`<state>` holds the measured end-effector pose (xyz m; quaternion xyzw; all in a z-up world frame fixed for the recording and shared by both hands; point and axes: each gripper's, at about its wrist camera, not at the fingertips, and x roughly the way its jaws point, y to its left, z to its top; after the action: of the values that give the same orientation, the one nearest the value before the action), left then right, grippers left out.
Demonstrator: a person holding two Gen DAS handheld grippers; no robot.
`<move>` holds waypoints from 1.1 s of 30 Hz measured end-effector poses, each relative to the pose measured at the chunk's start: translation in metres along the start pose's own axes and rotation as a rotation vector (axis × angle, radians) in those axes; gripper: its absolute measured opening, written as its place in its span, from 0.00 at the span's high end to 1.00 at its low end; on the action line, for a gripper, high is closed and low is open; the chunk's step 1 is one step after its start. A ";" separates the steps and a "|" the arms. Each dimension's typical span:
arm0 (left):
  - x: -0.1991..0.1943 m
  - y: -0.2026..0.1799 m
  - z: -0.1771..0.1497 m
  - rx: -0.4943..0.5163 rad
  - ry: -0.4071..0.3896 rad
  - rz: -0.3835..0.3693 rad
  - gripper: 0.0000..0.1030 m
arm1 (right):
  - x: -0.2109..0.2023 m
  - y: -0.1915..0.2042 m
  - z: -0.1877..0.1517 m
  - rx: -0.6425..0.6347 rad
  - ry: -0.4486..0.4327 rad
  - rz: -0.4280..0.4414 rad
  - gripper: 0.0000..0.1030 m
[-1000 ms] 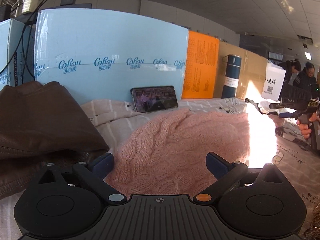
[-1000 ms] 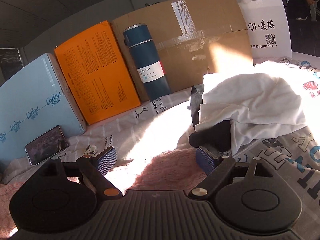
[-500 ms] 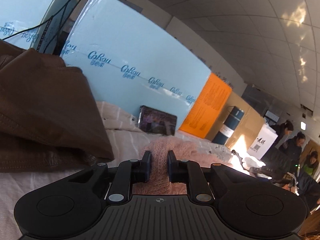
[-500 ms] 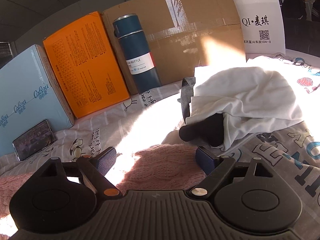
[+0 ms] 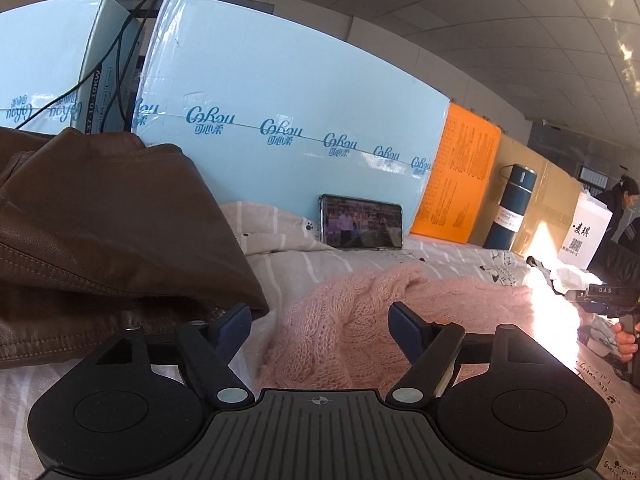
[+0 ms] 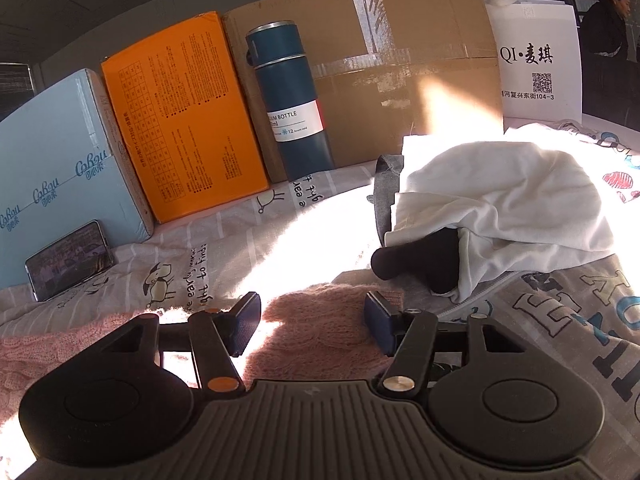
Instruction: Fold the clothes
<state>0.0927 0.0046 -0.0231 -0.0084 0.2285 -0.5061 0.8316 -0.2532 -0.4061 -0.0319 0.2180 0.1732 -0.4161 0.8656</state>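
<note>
Pink cable-knit sweater (image 5: 400,320) lies rumpled on the striped bedsheet (image 5: 304,264), lower centre in both views. Left gripper (image 5: 320,320) and right gripper (image 6: 312,316) hover over it, jaws wide, empty. Advice: pinch matching hem edges; avoid the brown leather jacket (image 5: 100,232) at left.
</note>
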 end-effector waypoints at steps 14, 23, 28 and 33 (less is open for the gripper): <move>0.004 0.001 -0.002 -0.001 0.019 0.005 0.25 | -0.014 -0.002 0.005 0.008 -0.109 0.042 0.87; 0.002 -0.001 -0.001 -0.007 0.005 0.025 0.14 | -0.012 0.002 0.002 -0.004 -0.044 0.033 0.32; -0.002 -0.002 -0.001 -0.023 -0.019 0.041 0.11 | -0.007 0.017 -0.005 -0.097 -0.015 0.018 0.28; -0.005 -0.005 -0.001 -0.020 -0.026 0.015 0.10 | -0.003 0.033 -0.012 -0.193 0.012 0.003 0.70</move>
<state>0.0858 0.0063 -0.0212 -0.0217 0.2228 -0.4973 0.8382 -0.2303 -0.3800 -0.0332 0.1364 0.2174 -0.3950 0.8821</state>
